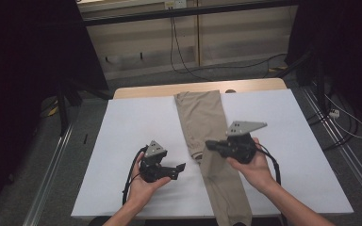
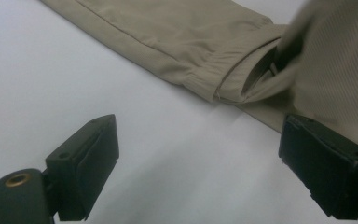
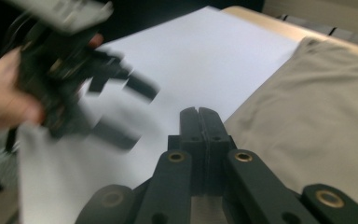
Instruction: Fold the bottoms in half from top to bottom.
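Meanwhile, right gripper (image 1: 210, 145) lifts khaki trousers (image 1: 202, 117) fold off white surface (image 1: 132, 122), fingers clamped on fabric; left gripper (image 1: 179, 169) hovers beside, fingers apart, empty.

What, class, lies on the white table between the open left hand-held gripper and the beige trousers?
Nothing visible. Only bare white table separates the left hand-held gripper from the beige trousers, whose hem lies just ahead of its open jaws.

White-covered table (image 1: 136, 127); khaki trousers (image 1: 200, 117) lying lengthwise down centre, near end lifted
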Motion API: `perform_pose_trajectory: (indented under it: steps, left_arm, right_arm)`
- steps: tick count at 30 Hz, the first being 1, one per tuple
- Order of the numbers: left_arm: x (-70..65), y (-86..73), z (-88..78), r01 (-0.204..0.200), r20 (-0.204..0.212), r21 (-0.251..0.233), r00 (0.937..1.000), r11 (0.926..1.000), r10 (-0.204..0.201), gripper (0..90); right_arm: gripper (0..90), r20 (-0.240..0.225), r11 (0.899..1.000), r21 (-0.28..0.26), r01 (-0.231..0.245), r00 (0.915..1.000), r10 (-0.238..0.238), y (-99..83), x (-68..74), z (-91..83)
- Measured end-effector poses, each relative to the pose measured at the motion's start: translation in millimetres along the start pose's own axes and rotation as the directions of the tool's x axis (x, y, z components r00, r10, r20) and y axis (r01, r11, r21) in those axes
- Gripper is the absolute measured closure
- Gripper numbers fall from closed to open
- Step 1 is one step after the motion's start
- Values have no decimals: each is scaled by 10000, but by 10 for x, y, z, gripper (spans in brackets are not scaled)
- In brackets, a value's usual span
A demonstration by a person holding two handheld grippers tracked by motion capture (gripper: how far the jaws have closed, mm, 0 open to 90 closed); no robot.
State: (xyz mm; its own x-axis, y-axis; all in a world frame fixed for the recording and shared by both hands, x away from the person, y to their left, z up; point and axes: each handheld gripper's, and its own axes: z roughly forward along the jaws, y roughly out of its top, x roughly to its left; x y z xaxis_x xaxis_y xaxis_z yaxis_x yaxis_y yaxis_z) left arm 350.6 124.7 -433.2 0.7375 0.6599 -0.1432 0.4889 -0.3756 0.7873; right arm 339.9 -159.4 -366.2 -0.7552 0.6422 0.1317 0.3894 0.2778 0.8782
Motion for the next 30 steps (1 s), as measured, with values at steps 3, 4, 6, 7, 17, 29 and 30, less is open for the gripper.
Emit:
perform_pose_trajectory:
  steps: [3, 4, 6, 7, 17, 29, 30]
  left_arm:
    - [-29, -9, 19, -216, 60, 259, 9998, 9994, 215, 145]
    - [-50, -17, 33, -280, 152, 313, 9995, 9991, 276, 159]
    - [-99, -30, 63, -410, 388, 647, 9985, 9971, 385, 190]
    - [-127, -36, 76, -487, 626, 851, 9971, 9952, 434, 213]
    - [-609, -94, 183, -1619, 2228, 1347, 9662, 9776, 1293, 517]
    - [-1172, -147, 290, -3812, 3470, 1377, 8830, 9142, 3160, 555]
    - [-1185, -153, 291, -3955, 3491, 1332, 8769, 9088, 3305, 539]
  right_arm:
    - [900, 450, 9983, -52, -584, 9973, 586, 115, -217, 148]
    - [900, 761, 9973, -28, -729, 9944, 729, 134, -293, 210]
    - [900, 1072, 9895, 18, -1448, 9838, 1437, 131, -472, 347]
    - [900, 1424, 9850, 87, -1721, 9752, 1692, 110, -553, 415]
    - [648, 2605, 9534, 1456, -2642, 9399, 2207, -315, -917, 694]
    - [627, 1483, 9504, 2279, -2118, 9722, 1811, -810, -364, -247]
    - [631, 1292, 9502, 2448, -1931, 9777, 1654, -873, -287, -298]
